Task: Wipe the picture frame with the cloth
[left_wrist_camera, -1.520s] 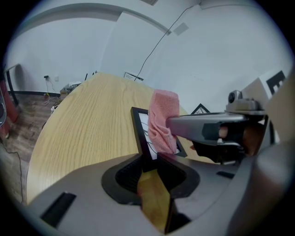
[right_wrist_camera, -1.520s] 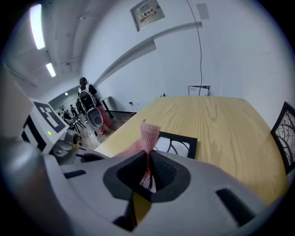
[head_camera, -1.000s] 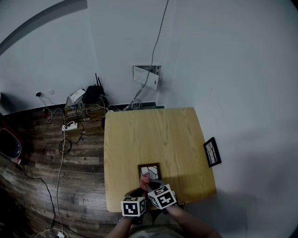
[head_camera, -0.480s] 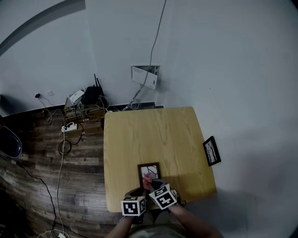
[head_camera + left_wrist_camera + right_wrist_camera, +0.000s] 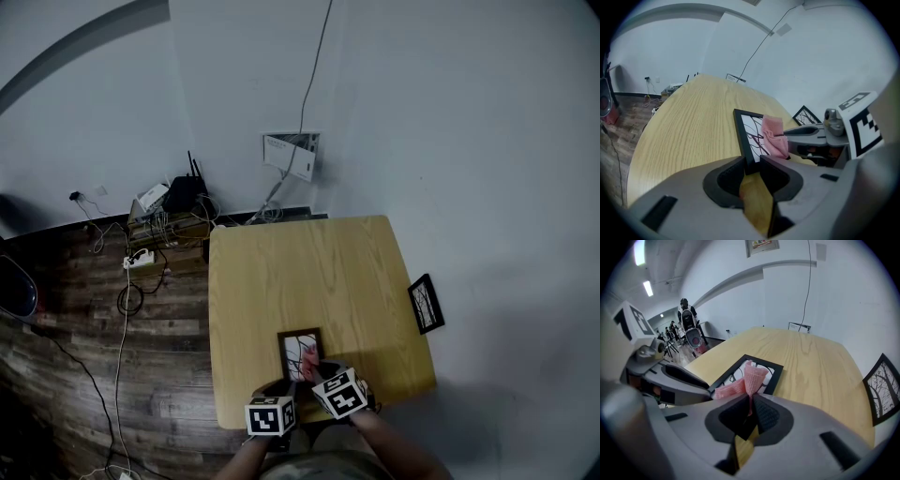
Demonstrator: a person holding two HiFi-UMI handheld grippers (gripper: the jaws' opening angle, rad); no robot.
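1. readable marks: each gripper carries a marker cube with black-and-white square patterns, one at [image 5: 270, 416] and one at [image 5: 339, 394]. a wall sign [image 5: 761, 245] hangs high beyond the table's far end, its print too small to read.
2. counts: one table [image 5: 309, 272], two frames, one cloth, two grippers.
3. the picture frame [image 5: 300, 345], dark-rimmed with a branch drawing, sits on the table near its near edge, about midway along that edge.
4. the second frame [image 5: 427, 306] stands off the table's right side, against the wall.
5. the left gripper [image 5: 752, 165] has its jaws clamped on the near edge of the picture frame [image 5: 749, 136], which runs from the jaws out toward the table's far end.
6. the right gripper [image 5: 751, 404] has its jaws pinched together on the pink cloth [image 5: 752, 376]. the cloth sticks up and forward from the jaws and rests over the picture frame [image 5: 761, 367], just ahead of them.
7. from the left gripper view, the cloth [image 5: 774, 136] touches the right part of the picture's face, with the right gripper's fingers [image 5: 801, 132] reaching in from the table's right side.
8. from the head view both grippers meet at the table's near edge, the left gripper [image 5: 279, 392] just beside the right gripper [image 5: 315, 373], and the cloth [image 5: 307, 361] lies on the frame's near half.
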